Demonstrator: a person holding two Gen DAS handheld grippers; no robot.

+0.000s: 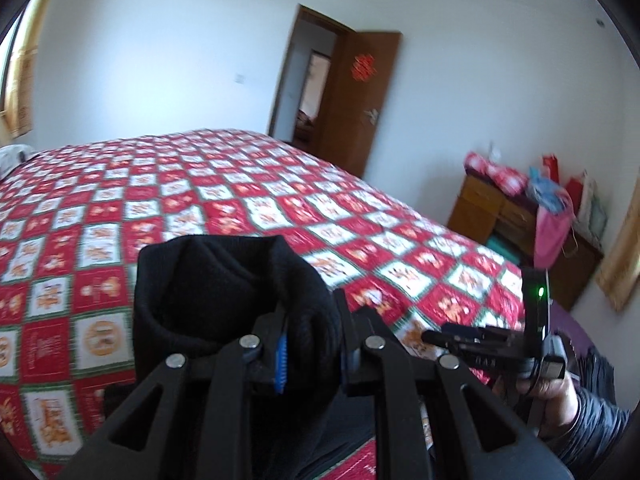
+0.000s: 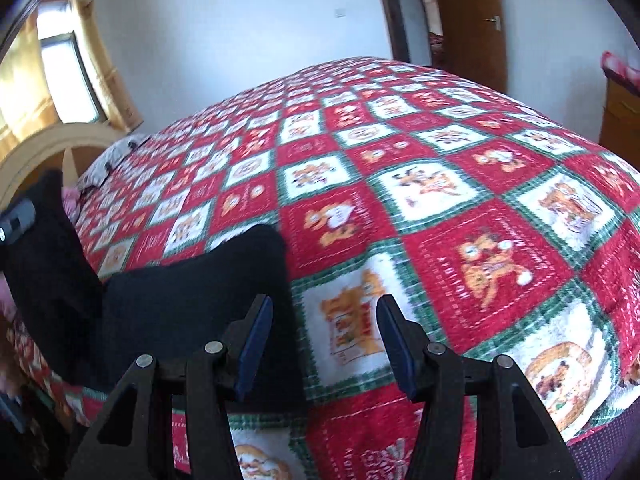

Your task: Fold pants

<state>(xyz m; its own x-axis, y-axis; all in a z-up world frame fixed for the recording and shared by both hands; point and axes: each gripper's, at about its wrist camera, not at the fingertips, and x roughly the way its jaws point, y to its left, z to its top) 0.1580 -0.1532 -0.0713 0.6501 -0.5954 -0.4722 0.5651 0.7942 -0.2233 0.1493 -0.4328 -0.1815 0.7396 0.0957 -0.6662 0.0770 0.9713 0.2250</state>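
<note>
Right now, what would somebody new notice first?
The big red, white and green patchwork bedspread fills both views. Black pants are bunched in the left gripper, lifted over the bed's near edge. The right gripper hovers open beside them, holding nothing.

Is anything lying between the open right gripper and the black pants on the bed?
Nothing visible does. The right gripper is open over bare quilt, with the pants just beside its left finger. The left gripper already clamps the pants.
</note>
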